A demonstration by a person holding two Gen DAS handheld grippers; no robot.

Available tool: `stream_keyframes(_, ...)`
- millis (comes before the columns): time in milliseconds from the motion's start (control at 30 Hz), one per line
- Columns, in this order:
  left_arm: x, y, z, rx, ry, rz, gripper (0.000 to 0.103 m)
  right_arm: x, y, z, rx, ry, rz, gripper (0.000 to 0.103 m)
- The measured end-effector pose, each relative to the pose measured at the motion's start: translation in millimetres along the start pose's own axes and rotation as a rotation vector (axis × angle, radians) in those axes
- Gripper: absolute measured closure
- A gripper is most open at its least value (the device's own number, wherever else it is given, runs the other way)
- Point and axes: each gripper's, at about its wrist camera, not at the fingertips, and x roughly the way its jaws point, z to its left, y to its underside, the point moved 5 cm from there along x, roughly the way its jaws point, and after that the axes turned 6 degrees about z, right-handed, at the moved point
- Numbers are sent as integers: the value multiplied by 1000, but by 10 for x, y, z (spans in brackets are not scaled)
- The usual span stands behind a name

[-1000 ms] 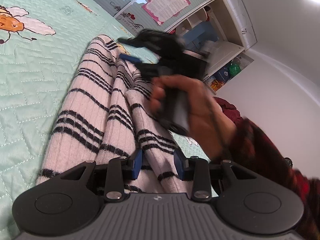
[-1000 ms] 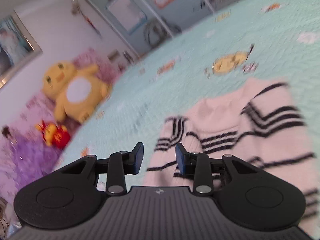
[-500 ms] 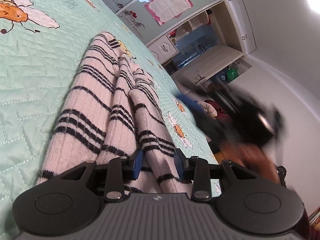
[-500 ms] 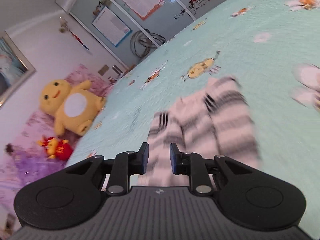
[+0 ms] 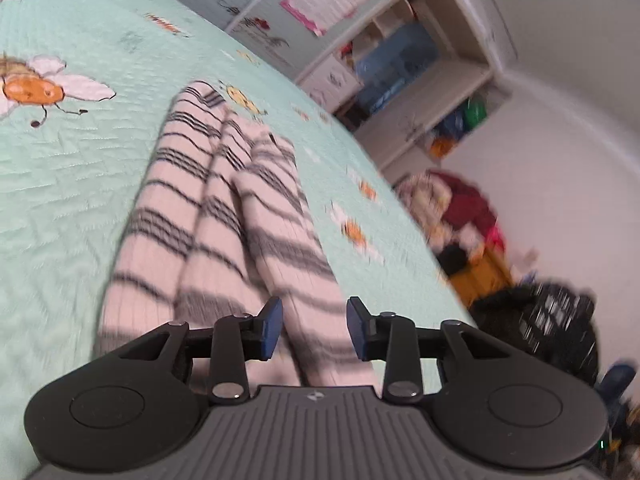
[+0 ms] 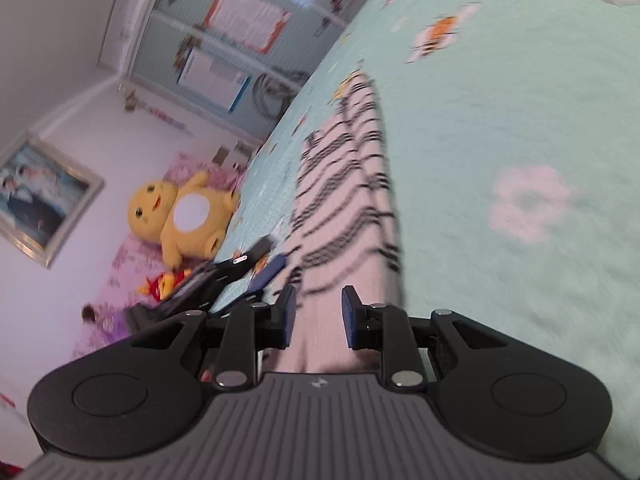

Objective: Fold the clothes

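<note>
A white sweater with black stripes (image 5: 224, 208) lies folded into a long narrow strip on the mint green bedspread (image 5: 80, 160). My left gripper (image 5: 314, 326) hovers open over the strip's near end, with fabric showing below the gap. The right gripper (image 5: 536, 320) is a black blur off the bed's edge at the lower right. In the right wrist view the sweater (image 6: 348, 184) runs away from my right gripper (image 6: 318, 316), which is open just above its near end. The left gripper (image 6: 232, 276) shows blurred to the left.
A yellow plush toy (image 6: 180, 216) and a small red toy (image 6: 164, 284) sit on pink bedding by the wall. Beyond the bed's far edge are cupboard shelves (image 5: 400, 80) and a heap of clothes and toys (image 5: 460, 208).
The right gripper and hand have left the middle of the sweater and come down to its near end, beside the left gripper. Its fingers stand closer together than a second ago.
</note>
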Motion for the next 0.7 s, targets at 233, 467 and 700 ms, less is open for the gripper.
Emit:
stream_keyframes(233, 62, 467, -196, 6, -45, 121, 61, -233, 366, -158, 36, -12, -6, 72)
stream_keyframes(467, 178, 598, -310, 53, -114, 129, 63, -47, 431, -110, -1, 7, -1, 73)
stream_keyframes(700, 219, 568, -299, 36, -123, 103, 75, -24, 428, -84, -22, 4, -12, 86)
